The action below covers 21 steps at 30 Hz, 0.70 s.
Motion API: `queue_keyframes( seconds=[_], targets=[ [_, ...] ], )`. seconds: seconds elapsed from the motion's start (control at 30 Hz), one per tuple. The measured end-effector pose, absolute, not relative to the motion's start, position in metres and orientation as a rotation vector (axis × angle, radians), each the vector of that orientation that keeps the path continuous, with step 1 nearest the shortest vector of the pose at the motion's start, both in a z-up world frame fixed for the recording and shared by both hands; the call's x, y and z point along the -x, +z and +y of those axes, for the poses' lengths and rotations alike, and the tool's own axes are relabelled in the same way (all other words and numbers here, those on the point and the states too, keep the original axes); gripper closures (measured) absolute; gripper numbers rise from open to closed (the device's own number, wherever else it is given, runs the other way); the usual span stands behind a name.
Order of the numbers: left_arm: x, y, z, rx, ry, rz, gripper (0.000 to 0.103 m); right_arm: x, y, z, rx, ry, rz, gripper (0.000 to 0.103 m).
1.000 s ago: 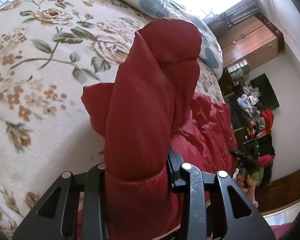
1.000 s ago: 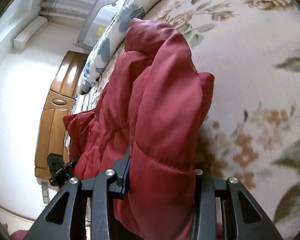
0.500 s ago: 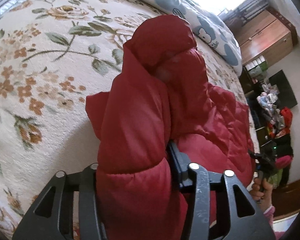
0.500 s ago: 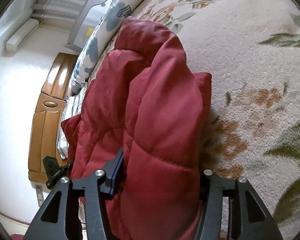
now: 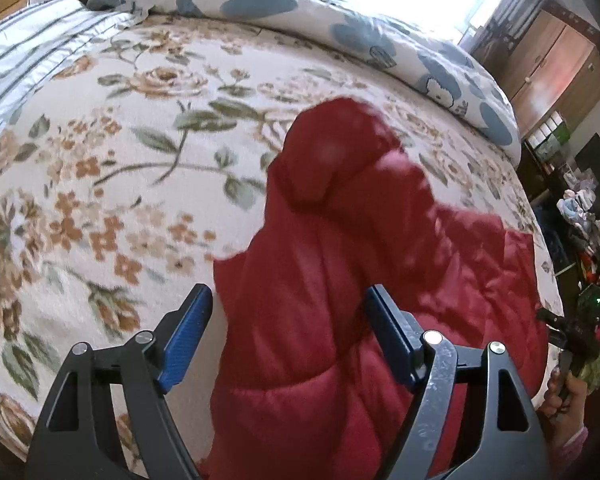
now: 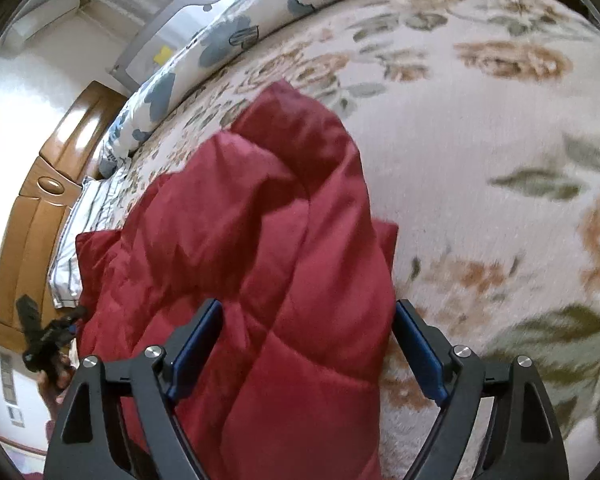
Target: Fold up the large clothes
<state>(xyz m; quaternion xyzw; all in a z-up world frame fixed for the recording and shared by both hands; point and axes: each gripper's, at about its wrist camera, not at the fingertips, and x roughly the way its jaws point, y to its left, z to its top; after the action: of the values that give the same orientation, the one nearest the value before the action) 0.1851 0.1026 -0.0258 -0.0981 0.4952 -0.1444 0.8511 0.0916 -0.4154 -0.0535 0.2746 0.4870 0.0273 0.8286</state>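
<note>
A red quilted jacket [image 5: 340, 280] lies bunched on the floral bedspread [image 5: 100, 200]. My left gripper [image 5: 288, 320] straddles a thick fold of it. Its jaws are opening, and the left blue pad [image 5: 186, 340] stands clear of the fabric. In the right wrist view, the jacket [image 6: 260, 220] slumps on the bedspread [image 6: 480, 160]. My right gripper [image 6: 308, 344] straddles another fold, jaws opening, the right pad [image 6: 420, 356] just off the jacket's edge. Each view shows the other gripper small at the far side, the right gripper [image 5: 572, 332] and the left gripper [image 6: 44, 336], each in a hand.
A blue-and-white patterned duvet [image 5: 340, 28] runs along the far side of the bed. A striped pillow [image 5: 28, 48] and a wooden headboard [image 6: 32, 208] lie at one end. A wooden wardrobe [image 5: 552, 60] and a heap of clutter [image 5: 592, 232] stand beyond the bed.
Both grippers were shut on raised folds of the red jacket; their jaws have spread wide and let go. The folds have sunk onto the bed, and both views have tilted.
</note>
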Motion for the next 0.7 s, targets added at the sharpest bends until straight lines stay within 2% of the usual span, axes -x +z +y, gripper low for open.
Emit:
queue_keyframes(
  seconds=[0.5, 0.57, 0.6, 0.63, 0.67, 0.7],
  targets=[
    [-0.231, -0.003, 0.041, 0.041, -0.285, 0.976, 0.024, -0.171, -0.037, -0.420, -0.500, -0.008, 0.991, 0.015],
    [-0.242, -0.008, 0.032, 0.007, -0.284, 0.985, 0.048, -0.184, -0.040, -0.420, -0.478, -0.011, 0.998, 0.017],
    [-0.246, -0.012, 0.029, 0.001, -0.294, 1.004, 0.077, -0.187, -0.041, -0.419, -0.472, -0.013, 1.004, 0.028],
    [-0.250, -0.015, 0.027, -0.008, -0.287, 1.024, 0.088, -0.191, -0.043, -0.419, -0.467, -0.022, 1.014, 0.040],
    [-0.252, -0.018, 0.027, -0.010, -0.280, 1.032, 0.089, -0.192, -0.045, -0.418, -0.469, -0.029, 1.023, 0.070],
    [-0.252, -0.018, 0.027, -0.007, -0.280, 1.029, 0.093, -0.192, -0.044, -0.417, -0.473, -0.029, 1.018, 0.078]
  ],
)
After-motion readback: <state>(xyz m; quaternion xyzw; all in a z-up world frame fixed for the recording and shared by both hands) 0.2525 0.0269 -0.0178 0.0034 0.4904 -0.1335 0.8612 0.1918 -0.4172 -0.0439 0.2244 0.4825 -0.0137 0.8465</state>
